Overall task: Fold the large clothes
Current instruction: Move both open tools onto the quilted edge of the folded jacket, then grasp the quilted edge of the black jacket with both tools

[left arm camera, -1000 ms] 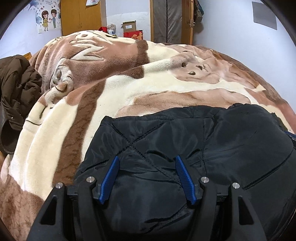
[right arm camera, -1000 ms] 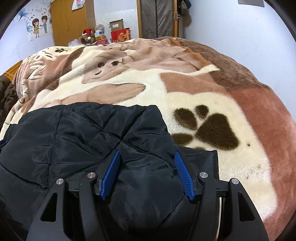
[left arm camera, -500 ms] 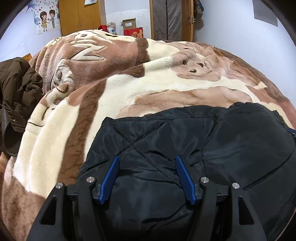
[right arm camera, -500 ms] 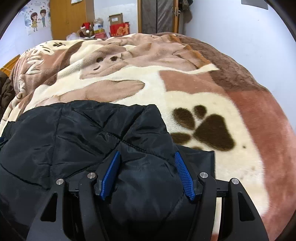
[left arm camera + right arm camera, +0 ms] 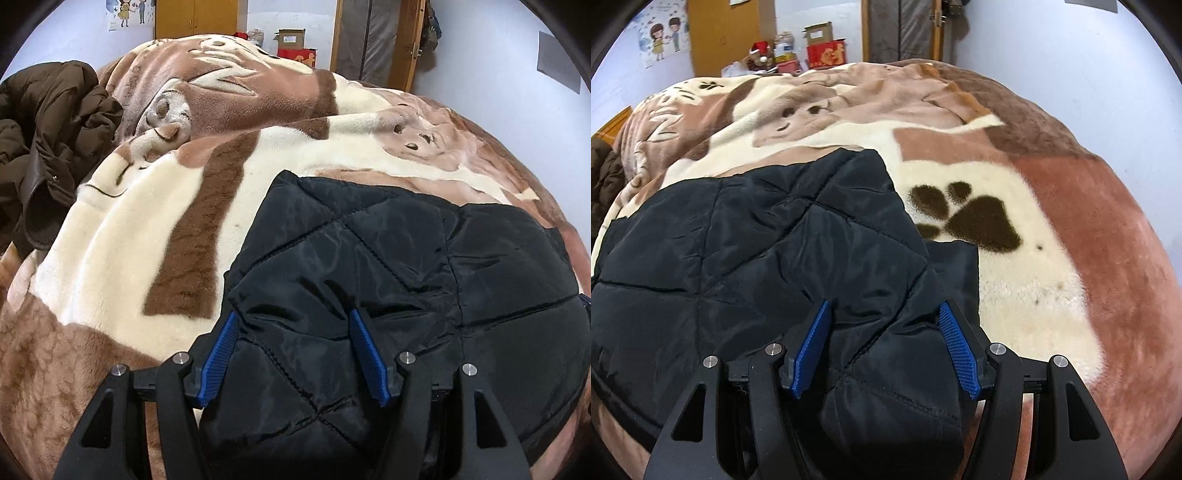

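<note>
A black quilted jacket (image 5: 388,251) lies folded on a plush brown-and-cream blanket (image 5: 129,221). My left gripper (image 5: 294,314) is shut on a thick bunch of the jacket's near left edge, and the fabric bulges between the blue pads (image 5: 221,347). In the right wrist view the same jacket (image 5: 757,240) spreads to the left, with a lower layer sticking out by the paw print (image 5: 982,225). My right gripper (image 5: 884,303) is shut on the jacket's near right corner, padding filling the gap between its pads (image 5: 956,347).
A dark brown coat (image 5: 55,129) is heaped at the bed's left edge. Boxes (image 5: 825,48) and clutter stand past the far end of the bed, by a wooden wardrobe (image 5: 195,18) and a door. A wall runs along the right side.
Both grippers have shifted with the jacket still held in them. In the left view the brown coat has come further into sight; in the right view the paw print sits closer to the jacket.
</note>
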A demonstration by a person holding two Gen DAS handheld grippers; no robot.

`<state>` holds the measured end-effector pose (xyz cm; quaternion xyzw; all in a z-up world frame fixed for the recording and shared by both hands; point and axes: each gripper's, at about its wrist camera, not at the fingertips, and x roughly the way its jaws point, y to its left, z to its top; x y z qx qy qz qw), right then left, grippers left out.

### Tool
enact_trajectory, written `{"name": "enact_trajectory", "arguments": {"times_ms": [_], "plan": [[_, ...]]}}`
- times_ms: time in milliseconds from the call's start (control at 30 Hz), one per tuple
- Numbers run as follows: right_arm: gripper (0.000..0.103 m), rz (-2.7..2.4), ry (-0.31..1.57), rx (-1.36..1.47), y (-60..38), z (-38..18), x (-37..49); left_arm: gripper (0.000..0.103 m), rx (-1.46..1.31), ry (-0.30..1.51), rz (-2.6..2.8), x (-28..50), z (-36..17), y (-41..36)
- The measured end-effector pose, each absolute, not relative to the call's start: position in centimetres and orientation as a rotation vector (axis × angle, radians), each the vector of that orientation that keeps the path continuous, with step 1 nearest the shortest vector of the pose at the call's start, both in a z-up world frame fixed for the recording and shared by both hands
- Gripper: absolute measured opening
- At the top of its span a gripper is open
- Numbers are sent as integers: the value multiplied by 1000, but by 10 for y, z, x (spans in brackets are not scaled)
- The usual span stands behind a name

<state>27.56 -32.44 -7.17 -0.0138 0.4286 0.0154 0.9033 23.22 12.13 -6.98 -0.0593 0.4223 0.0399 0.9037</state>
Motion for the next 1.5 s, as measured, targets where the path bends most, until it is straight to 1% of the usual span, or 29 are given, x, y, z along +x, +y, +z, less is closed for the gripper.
{"name": "enact_trajectory", "arguments": {"times_ms": [133, 167, 300, 400, 500, 567, 700, 833, 1000, 1167, 1200, 1233, 1267, 1333, 1400, 1500], "plan": [[61, 21, 876, -11, -327, -53, 265, 64, -120, 876, 85, 226, -59, 121], [61, 31, 860, 6, -330, -47, 259, 62, -128, 867, 80, 221, -54, 122], [61, 52, 822, 16, -336, -36, 232, 62, -136, 830, 69, 199, -38, 129], [61, 51, 864, 29, -341, -51, 225, 62, -142, 838, 80, 193, -42, 134], [61, 61, 928, 111, -354, -74, 231, 63, -193, 899, 84, 198, -63, 140], [61, 55, 925, 139, -356, -72, 229, 63, -219, 908, 88, 198, -67, 141], [61, 40, 893, 61, -347, -58, 223, 62, -195, 876, 95, 189, -51, 138], [61, 49, 893, 92, -351, -55, 215, 62, -215, 847, 108, 171, -42, 146], [61, 59, 928, 115, -356, -71, 215, 63, -256, 920, 134, 169, -65, 158], [61, 62, 934, 109, -357, -76, 227, 63, -285, 933, 126, 179, -73, 159], [64, 62, 938, 120, -358, -77, 230, 63, -285, 932, 121, 182, -73, 158], [68, 56, 944, 130, -361, -79, 232, 63, -286, 930, 114, 184, -74, 157], [69, 60, 946, 147, -365, -81, 235, 63, -287, 931, 104, 187, -76, 157], [70, 73, 959, 188, -371, -85, 240, 67, -306, 940, 79, 194, -82, 160], [70, 88, 972, 213, -374, -89, 246, 77, -364, 954, 63, 200, -92, 168], [70, 108, 984, 241, -377, -93, 252, 80, -464, 969, 28, 206, -104, 178]]}}
